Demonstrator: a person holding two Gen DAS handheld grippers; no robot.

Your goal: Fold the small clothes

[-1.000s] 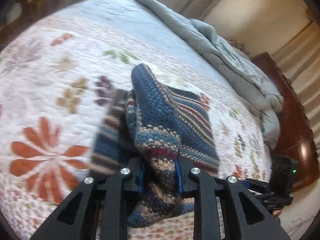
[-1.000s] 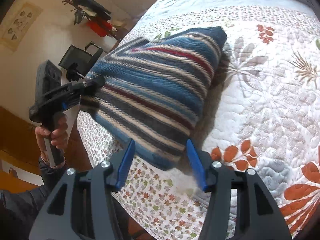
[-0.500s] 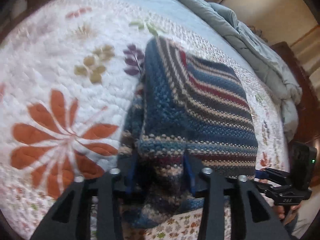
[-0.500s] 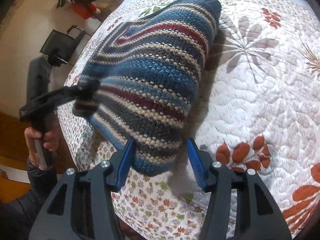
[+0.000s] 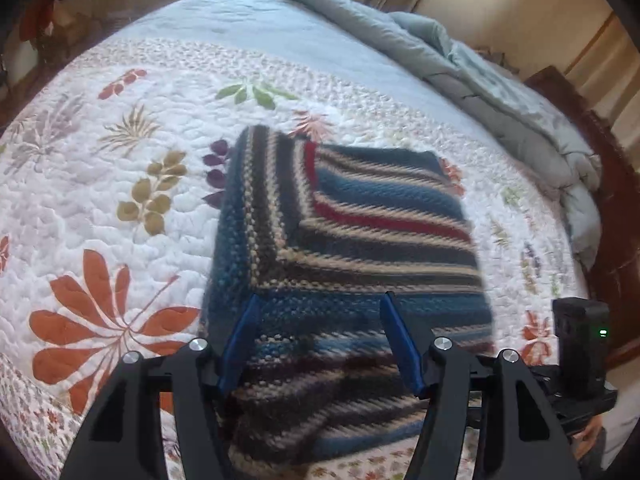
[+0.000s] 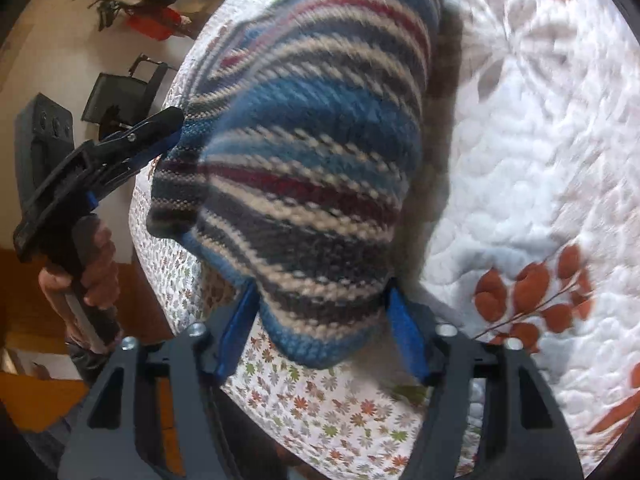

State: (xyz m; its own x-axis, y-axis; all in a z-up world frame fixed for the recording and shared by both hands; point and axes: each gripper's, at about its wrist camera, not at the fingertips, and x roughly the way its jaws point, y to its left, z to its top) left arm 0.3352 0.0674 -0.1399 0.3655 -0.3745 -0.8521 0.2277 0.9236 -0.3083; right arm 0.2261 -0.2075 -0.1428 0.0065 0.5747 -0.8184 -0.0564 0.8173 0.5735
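A striped knit garment in blue, cream, red and dark bands lies folded on the floral quilt. My left gripper is open, its blue pads standing wide over the garment's near edge. In the right wrist view the garment fills the middle. My right gripper is open with the garment's near corner between its pads. The left gripper shows there at the garment's left edge, held by a hand.
A grey duvet is bunched along the bed's far side by a dark wooden bed frame. The right gripper's body shows at the right edge. Beyond the bed are a black chair and a red object.
My left gripper has opened and let go of the garment, which has dropped flat onto the quilt. My right gripper has moved closer to the garment's corner.
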